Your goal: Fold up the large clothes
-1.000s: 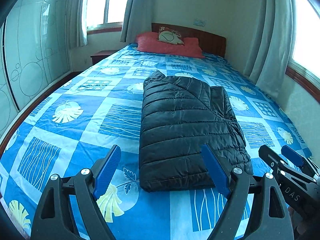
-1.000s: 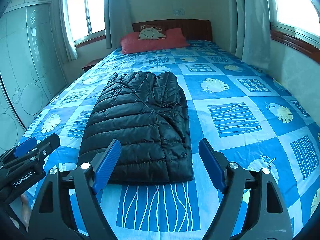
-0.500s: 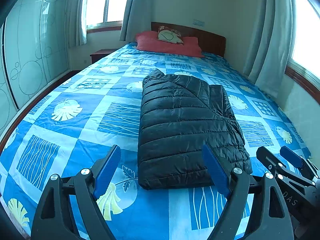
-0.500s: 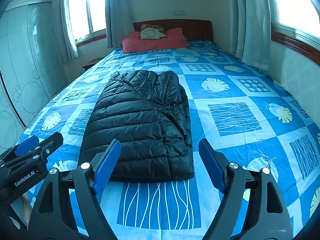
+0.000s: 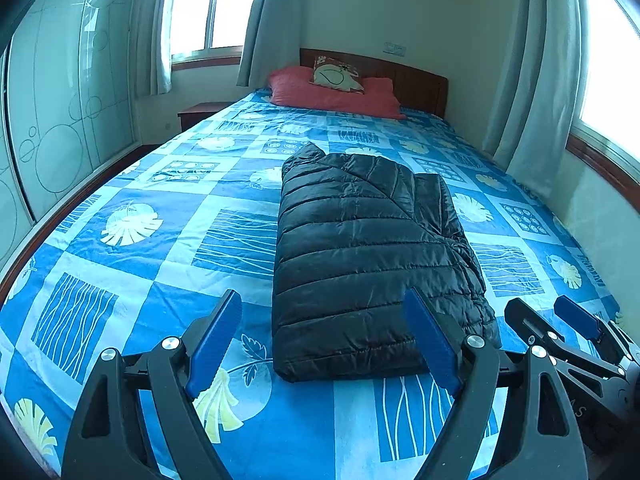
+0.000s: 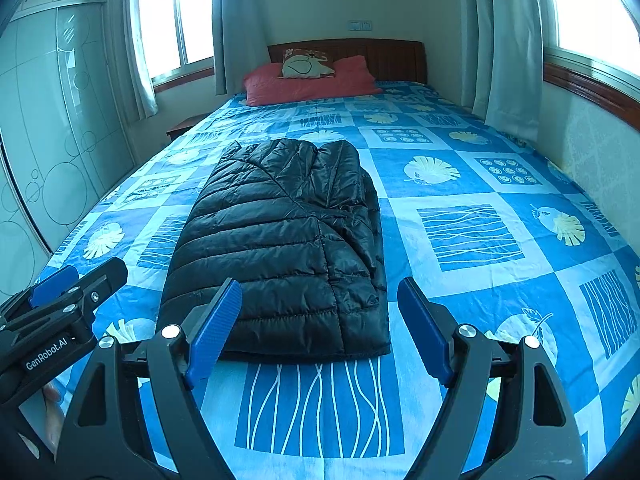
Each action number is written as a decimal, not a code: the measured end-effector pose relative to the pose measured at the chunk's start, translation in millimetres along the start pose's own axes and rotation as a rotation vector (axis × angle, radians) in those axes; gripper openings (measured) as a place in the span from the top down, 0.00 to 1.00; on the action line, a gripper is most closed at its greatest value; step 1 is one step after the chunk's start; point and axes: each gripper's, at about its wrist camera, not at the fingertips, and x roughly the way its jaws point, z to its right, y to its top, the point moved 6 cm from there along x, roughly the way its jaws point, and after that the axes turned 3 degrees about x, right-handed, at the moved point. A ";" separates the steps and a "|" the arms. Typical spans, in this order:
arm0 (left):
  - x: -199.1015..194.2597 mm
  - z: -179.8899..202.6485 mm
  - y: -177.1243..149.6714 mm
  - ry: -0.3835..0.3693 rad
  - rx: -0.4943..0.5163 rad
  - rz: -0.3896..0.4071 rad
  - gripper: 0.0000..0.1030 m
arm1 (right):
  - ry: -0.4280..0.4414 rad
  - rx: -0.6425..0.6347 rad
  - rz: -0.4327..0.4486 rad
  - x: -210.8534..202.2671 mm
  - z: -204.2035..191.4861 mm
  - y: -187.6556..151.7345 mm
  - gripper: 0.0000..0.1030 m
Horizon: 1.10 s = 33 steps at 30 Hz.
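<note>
Jacket (image 5: 372, 268), black and quilted, lies folded into a long narrow bundle on the bed (image 5: 132, 248), lengthwise toward the headboard (image 5: 420, 84). Seen from the right wrist the jacket (image 6: 280, 248) sits left of centre on the bed (image 6: 472, 280); a diagonal seam crosses its top layer and a second layer shows along its right edge.

Left claw (image 5: 324, 340): both blue pads spread wide apart, nothing between them. It hangs above the foot of the bed, the near end of the jacket showing between and beyond the pads. No contact with the fabric visible.

Right claw (image 6: 320, 332): pads likewise spread wide, nothing gripped, held above the near hem of the jacket. No contact visible.

Each claw appears in the other's view: right claw (image 5: 560, 324) at the lower right of the left wrist view, left claw (image 6: 76, 284) at the lower left of the right wrist view. Both sit beside the jacket's near end, apart from it.

Bedspread is blue patchwork with leaf and wave prints. Red pillow (image 6: 312, 84) lies at the head of the bed with a small patterned cushion (image 6: 304, 64) on it. Curtains (image 6: 508, 40) hang at the right window; a glass-fronted wardrobe (image 5: 60, 120) stands along the left wall.
</note>
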 end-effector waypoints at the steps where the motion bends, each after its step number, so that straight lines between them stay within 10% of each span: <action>1: -0.1 0.5 0.2 -0.001 0.002 0.002 0.20 | 0.000 0.000 0.000 -0.1 -0.1 -0.1 0.22; 33: -6.4 -1.0 9.8 0.033 0.018 0.064 0.16 | -0.008 0.003 -0.008 2.3 9.7 -4.9 0.22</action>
